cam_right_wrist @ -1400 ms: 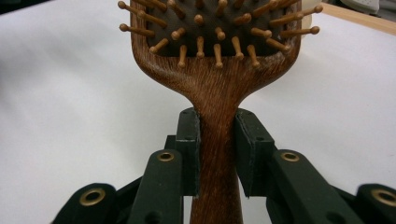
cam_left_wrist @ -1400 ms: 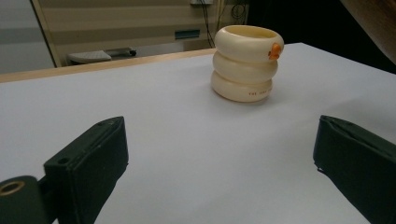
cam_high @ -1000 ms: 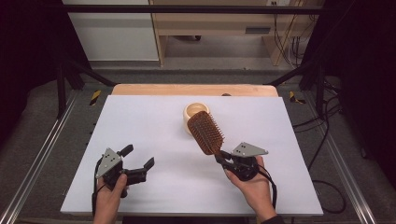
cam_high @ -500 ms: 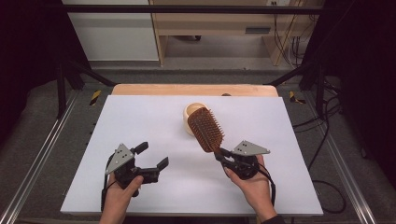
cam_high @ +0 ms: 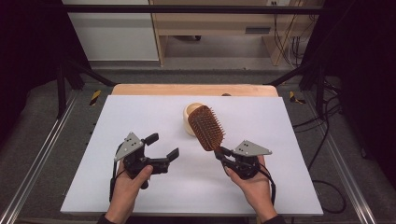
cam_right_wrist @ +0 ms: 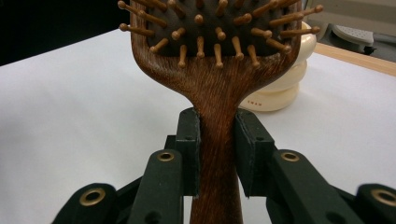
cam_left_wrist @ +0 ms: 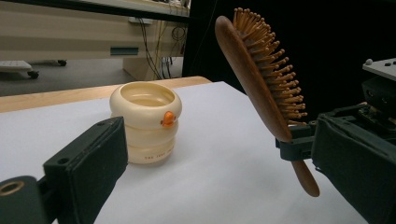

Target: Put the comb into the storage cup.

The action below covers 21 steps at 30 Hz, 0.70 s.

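My right gripper [cam_high: 221, 153] [cam_right_wrist: 218, 140] is shut on the handle of a brown wooden hairbrush [cam_high: 206, 127] [cam_right_wrist: 215, 95]. The brush is tilted up off the table, its bristles toward me. Just behind its head a cream ribbed cup [cam_high: 190, 117] [cam_left_wrist: 145, 122] [cam_right_wrist: 286, 84] with a small orange mark stands upright. My left gripper [cam_high: 163, 145] [cam_left_wrist: 223, 136] is open, held above the table's left half with nothing between its fingers. In the left gripper view it looks toward the cup and the hairbrush [cam_left_wrist: 254, 70], and the right gripper [cam_left_wrist: 299, 145] is clamped on the handle.
A white table top [cam_high: 140, 112] with a wooden strip [cam_high: 196, 89] along its far edge. Metal frame rails [cam_high: 42, 154] run along both sides. A wooden bench and cables [cam_high: 289, 42] stand on the floor behind.
My left gripper has risen and moved right, toward the middle of the table, still open. The right gripper and the hairbrush have stayed in place.
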Available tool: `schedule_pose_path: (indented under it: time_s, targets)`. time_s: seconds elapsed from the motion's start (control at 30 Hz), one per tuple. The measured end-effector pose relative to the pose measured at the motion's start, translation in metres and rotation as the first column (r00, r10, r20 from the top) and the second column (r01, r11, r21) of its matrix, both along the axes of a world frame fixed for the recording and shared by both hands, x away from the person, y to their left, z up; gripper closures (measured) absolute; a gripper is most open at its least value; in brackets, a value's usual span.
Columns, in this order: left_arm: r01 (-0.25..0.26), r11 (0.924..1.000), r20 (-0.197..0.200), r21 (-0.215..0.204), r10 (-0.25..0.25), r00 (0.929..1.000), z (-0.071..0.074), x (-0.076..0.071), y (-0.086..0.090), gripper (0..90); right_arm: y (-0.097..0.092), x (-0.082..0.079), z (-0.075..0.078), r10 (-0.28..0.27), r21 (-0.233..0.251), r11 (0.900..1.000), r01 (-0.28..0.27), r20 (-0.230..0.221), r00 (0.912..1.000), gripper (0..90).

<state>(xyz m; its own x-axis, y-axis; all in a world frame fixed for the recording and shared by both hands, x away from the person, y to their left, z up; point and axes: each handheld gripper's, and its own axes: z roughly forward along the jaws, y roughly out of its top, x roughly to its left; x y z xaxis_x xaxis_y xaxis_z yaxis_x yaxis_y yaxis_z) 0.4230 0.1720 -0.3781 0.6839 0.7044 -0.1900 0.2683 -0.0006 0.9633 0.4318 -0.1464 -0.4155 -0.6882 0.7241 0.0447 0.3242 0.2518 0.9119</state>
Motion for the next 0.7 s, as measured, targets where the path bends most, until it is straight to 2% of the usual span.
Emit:
schedule_pose_path:
  time_s: [0.2, 0.47, 0.63, 0.7]
  targets:
    - [0.02, 0.9995, -0.021, -0.025, -0.02, 0.9996, 0.002, 0.002, -0.007, 3.8, 0.004, -0.002, 0.0, 0.01, 0.002, 1.0, -0.01, 0.006, 0.9999, 73.1]
    - [0.038, 0.9988, -0.022, -0.031, -0.039, 0.999, 0.004, 0.004, -0.015, 3.8, 0.009, -0.004, 0.001, 0.016, 0.006, 0.9999, -0.016, 0.018, 0.9997, 73.1]
    - [0.05, 0.9968, -0.041, -0.062, -0.053, 0.9978, 0.004, 0.006, -0.018, 3.7, 0.01, -0.005, 0.001, 0.02, 0.005, 0.9998, -0.02, 0.018, 0.9996, 73.1]
    - [0.053, 0.9968, -0.038, -0.059, -0.056, 0.9977, 0.004, 0.006, -0.019, 3.7, 0.011, -0.005, 0.0, 0.02, 0.005, 0.9998, -0.02, 0.02, 0.9996, 73.1]
